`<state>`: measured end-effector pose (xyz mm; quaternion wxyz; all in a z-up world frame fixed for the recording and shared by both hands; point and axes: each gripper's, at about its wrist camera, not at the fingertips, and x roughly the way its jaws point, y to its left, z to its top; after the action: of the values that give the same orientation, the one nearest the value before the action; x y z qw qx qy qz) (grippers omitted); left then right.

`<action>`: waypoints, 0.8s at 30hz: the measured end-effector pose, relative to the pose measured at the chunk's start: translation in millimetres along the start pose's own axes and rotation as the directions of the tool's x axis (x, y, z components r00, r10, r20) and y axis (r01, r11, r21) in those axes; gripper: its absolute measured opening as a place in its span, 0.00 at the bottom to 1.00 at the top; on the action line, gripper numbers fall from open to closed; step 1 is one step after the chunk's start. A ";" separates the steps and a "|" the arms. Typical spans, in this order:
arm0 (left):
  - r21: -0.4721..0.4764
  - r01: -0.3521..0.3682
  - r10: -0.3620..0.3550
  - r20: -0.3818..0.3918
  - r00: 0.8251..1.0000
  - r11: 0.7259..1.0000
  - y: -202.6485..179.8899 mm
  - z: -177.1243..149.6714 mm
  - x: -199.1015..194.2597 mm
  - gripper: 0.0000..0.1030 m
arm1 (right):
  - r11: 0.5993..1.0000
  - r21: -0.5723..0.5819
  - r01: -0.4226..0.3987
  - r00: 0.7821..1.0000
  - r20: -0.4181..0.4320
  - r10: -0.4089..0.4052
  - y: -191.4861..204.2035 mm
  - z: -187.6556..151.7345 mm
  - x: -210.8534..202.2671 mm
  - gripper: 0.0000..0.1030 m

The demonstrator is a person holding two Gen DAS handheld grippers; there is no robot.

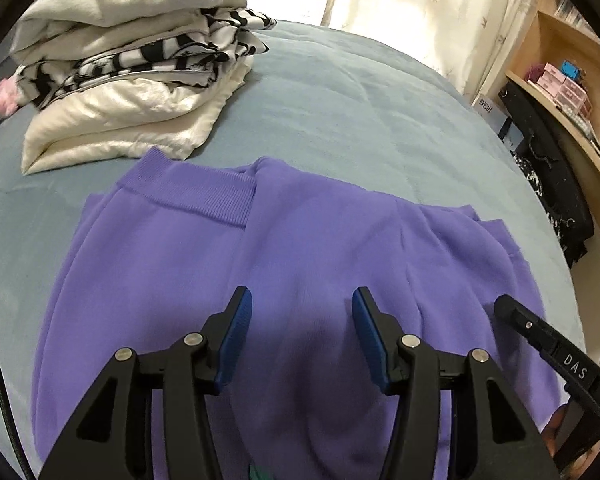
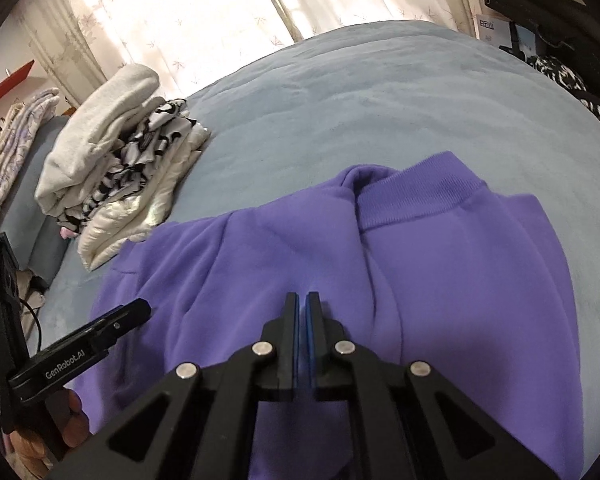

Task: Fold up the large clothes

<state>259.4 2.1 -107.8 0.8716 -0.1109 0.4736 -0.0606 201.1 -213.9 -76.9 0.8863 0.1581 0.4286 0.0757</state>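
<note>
A purple sweatshirt (image 1: 300,260) lies partly folded on the blue bed cover (image 1: 360,100), its ribbed band (image 1: 204,188) towards the far side. My left gripper (image 1: 302,300) hovers over the garment's middle, open, with only flat cloth showing between its blue pads. In the right wrist view the same sweatshirt (image 2: 340,260) fills the foreground, with the ribbed band (image 2: 416,200) at the upper right. My right gripper (image 2: 302,300) is shut above the cloth with nothing seen between its pads. Each gripper shows at the edge of the other's view: the right gripper (image 1: 508,308) and the left gripper (image 2: 140,310).
A stack of folded clothes (image 1: 132,60), white, grey and black-and-white, sits on the bed left of the sweatshirt, also seen as a stack (image 2: 120,168) in the right wrist view. A wooden shelf (image 1: 572,80) with boxes stands right of the bed. Pale curtains (image 2: 200,8) hang behind.
</note>
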 end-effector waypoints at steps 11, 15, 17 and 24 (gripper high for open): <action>0.010 -0.006 0.006 -0.031 0.999 1.000 2.0 -60.3 -61.3 0.50 | 1.000 -0.029 -0.009 1.000 0.011 0.010 18.7 -51.0 -58.4 0.03; 0.025 -0.017 0.017 -0.012 1.000 1.000 6.1 -73.9 -86.7 0.52 | 0.999 -0.043 -0.016 1.000 0.020 0.017 23.8 -68.6 -77.3 0.03; 0.027 -0.025 0.025 0.003 1.000 0.999 9.6 -81.8 -99.5 0.54 | 0.998 -0.056 -0.011 1.000 0.028 0.012 26.6 -78.4 -86.0 0.03; 0.018 -0.029 0.028 0.017 0.999 0.999 21.4 -103.3 -121.2 0.55 | 0.993 -0.113 0.014 0.999 0.053 -0.008 41.9 -107.0 -99.5 0.03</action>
<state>106.8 34.3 -69.2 0.8773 -0.0967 0.4673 -0.0515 55.5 -178.4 -51.6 0.9051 0.1070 0.4013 0.0911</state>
